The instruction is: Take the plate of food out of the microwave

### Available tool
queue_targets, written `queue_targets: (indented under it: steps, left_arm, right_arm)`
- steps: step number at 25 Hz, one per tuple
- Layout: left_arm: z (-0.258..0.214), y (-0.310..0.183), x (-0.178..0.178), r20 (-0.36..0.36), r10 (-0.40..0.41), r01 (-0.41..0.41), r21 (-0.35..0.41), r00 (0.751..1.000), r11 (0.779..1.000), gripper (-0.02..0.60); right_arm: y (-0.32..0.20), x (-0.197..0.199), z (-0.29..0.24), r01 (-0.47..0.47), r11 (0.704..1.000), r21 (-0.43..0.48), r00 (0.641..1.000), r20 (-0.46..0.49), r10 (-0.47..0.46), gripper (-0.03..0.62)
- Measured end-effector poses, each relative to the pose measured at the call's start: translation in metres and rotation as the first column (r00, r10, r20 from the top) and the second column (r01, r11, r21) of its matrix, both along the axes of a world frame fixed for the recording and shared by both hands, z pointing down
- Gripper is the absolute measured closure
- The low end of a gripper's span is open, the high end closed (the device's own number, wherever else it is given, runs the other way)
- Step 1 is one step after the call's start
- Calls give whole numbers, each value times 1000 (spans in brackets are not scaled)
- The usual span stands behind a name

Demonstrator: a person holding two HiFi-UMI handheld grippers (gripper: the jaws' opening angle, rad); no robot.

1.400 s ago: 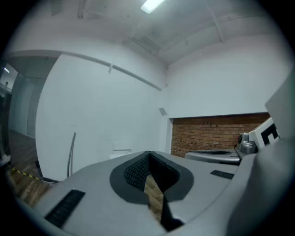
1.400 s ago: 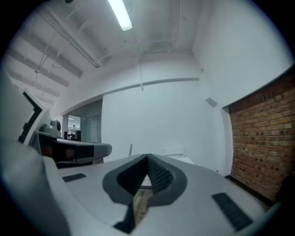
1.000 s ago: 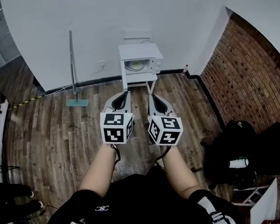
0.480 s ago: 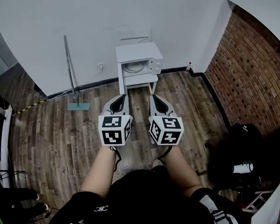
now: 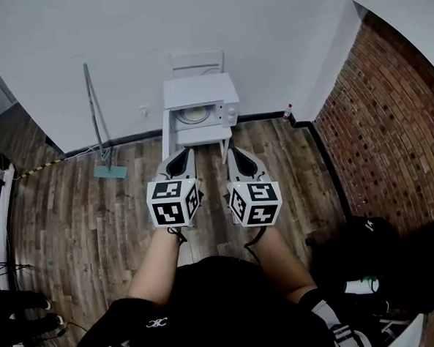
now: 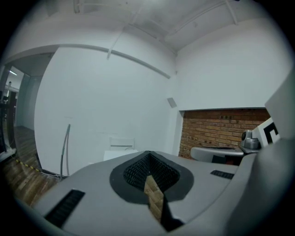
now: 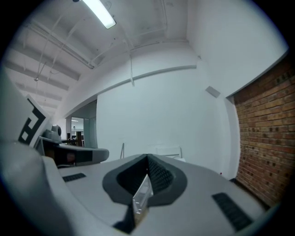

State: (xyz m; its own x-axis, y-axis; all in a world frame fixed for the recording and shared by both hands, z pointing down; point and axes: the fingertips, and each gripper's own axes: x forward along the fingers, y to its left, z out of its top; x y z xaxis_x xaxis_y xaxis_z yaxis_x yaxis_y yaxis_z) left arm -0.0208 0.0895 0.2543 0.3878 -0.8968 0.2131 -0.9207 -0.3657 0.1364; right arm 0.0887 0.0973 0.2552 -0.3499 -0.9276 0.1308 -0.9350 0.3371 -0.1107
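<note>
The left gripper (image 5: 188,151) and right gripper (image 5: 231,150) are held side by side in front of the person, pointing at the microwave (image 5: 197,92) and well short of it. Each gripper's own view shows its jaws drawn together to a thin slit with nothing between them, so both are empty.

The plate of food (image 5: 193,114) sits inside the microwave's open cavity, on the white stand (image 5: 197,136) against the white wall.

Compared with a second ago, the microwave looks larger and closer in the head view. It has slid from right of centre to slightly left of centre, so it now stands nearly in line with the two grippers. The mop (image 5: 94,110) leaning on the wall has shifted left with it. The black bags (image 5: 383,254) by the brick wall (image 5: 397,121) have dropped toward the lower right corner. The grippers keep the same paired pose above the wooden floor (image 5: 95,213), jaws closed as before
</note>
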Motion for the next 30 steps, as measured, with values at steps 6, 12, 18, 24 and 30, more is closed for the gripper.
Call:
queue_targets:
  steps: [6, 12, 18, 24, 30]
  left_arm:
    - [13, -23, 40, 18, -16, 16, -42, 1000, 999, 581]
    - [30, -45, 49, 18, -22, 24, -78, 1000, 997, 581]
    - [43, -85, 52, 9, -12, 13, -93, 1000, 996, 581]
    - [42, -149, 59, 10, 20, -19, -87, 1000, 996, 581]
    - [41, -232, 49, 21, 39, -37, -77, 999, 996, 581]
  right_arm:
    - [-28, 45, 19, -3, 998, -69, 998, 61, 7, 580]
    - [-50, 48, 39, 28, 993, -114, 998, 67, -20, 580]
    - [-85, 51, 50, 26, 993, -114, 999, 40, -22, 581]
    - [-148, 59, 46, -2, 994, -108, 1000, 29, 5, 581]
    - [-225, 50, 42, -14, 995, -100, 1000, 8, 15, 581]
